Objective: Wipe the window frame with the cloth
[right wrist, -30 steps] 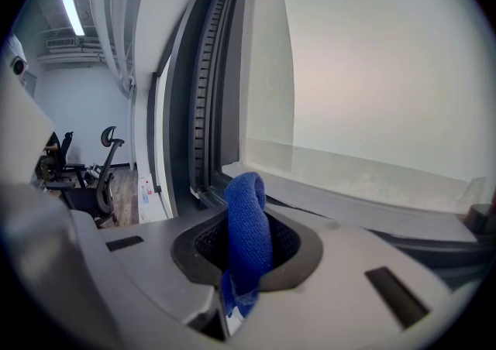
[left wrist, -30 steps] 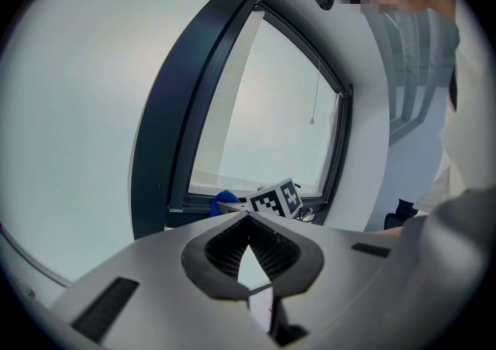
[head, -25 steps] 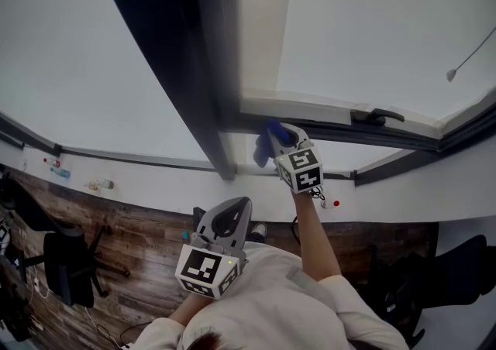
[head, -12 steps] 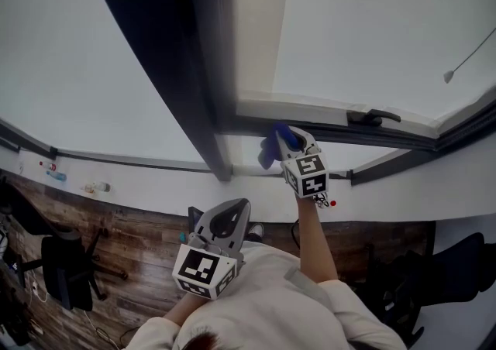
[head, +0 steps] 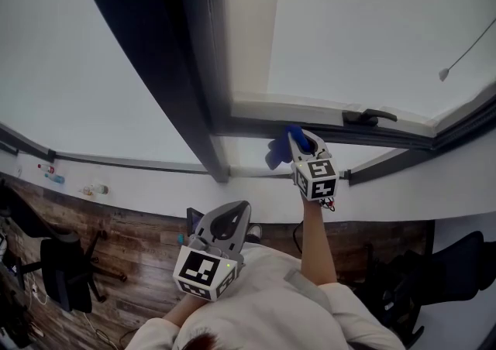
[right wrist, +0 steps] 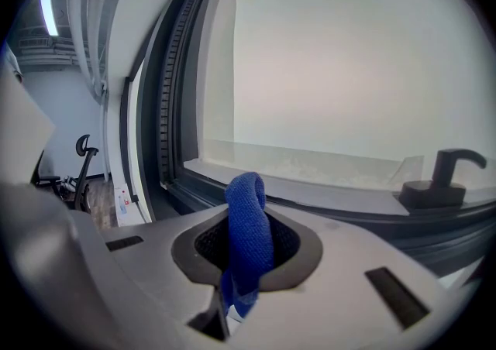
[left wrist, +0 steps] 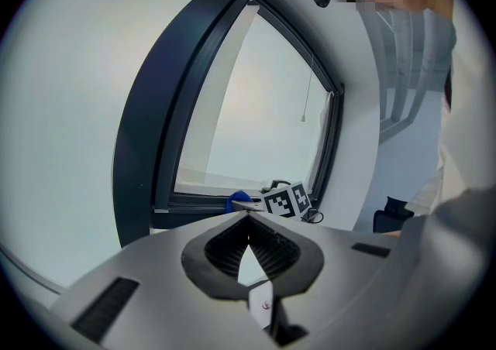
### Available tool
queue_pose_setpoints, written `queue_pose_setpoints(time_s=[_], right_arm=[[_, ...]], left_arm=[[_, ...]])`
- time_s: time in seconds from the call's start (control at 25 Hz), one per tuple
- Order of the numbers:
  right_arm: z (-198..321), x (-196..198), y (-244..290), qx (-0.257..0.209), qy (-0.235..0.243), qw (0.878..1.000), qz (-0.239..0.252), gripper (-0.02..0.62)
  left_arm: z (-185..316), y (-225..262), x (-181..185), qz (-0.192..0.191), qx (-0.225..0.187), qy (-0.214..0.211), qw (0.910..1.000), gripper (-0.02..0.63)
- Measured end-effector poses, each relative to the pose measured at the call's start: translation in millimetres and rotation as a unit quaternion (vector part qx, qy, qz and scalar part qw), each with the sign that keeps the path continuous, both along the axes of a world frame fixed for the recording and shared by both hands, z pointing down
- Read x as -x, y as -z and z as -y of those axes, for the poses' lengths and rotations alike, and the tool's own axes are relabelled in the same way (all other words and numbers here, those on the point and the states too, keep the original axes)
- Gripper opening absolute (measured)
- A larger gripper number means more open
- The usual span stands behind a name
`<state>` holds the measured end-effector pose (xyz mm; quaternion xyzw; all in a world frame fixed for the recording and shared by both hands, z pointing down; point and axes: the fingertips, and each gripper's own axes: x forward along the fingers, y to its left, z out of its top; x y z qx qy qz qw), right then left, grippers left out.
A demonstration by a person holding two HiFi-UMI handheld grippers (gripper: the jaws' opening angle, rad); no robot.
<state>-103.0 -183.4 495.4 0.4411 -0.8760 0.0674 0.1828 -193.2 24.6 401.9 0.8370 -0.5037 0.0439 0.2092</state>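
Note:
My right gripper (head: pixel 297 138) is shut on a blue cloth (head: pixel 280 147) and holds it against the dark lower rail of the window frame (head: pixel 256 125). In the right gripper view the blue cloth (right wrist: pixel 247 241) stands folded between the jaws, its top just short of the frame's lower rail (right wrist: pixel 310 205). My left gripper (head: pixel 227 223) hangs low near my body, away from the window, shut with nothing in it. From the left gripper view, the left gripper (left wrist: pixel 249 223) points toward the window, where the cloth (left wrist: pixel 237 200) and the right gripper's marker cube (left wrist: pixel 287 199) show far off.
A black window handle (head: pixel 369 116) sits on the rail right of the cloth, also seen as the handle (right wrist: pixel 442 178) in the right gripper view. A thick dark upright post (head: pixel 167 70) stands to the left. A blind cord (head: pixel 465 54) hangs at the right. Office chairs (head: pixel 66 271) stand on the wooden floor below.
My right gripper has slid the cloth to the right along the lower rail, toward the handle. The left gripper has stayed where it was.

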Motion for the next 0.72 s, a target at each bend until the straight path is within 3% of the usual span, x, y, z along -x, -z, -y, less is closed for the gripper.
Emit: queue_pose_setpoints(time_s=[0.72], right_arm=[[3, -21, 0, -0.004, -0.022, 1.0, 0.005, 0.051]], left_arm=[[-4, -3, 1, -0.003, 0.004, 0.011, 0.9999, 0.005]])
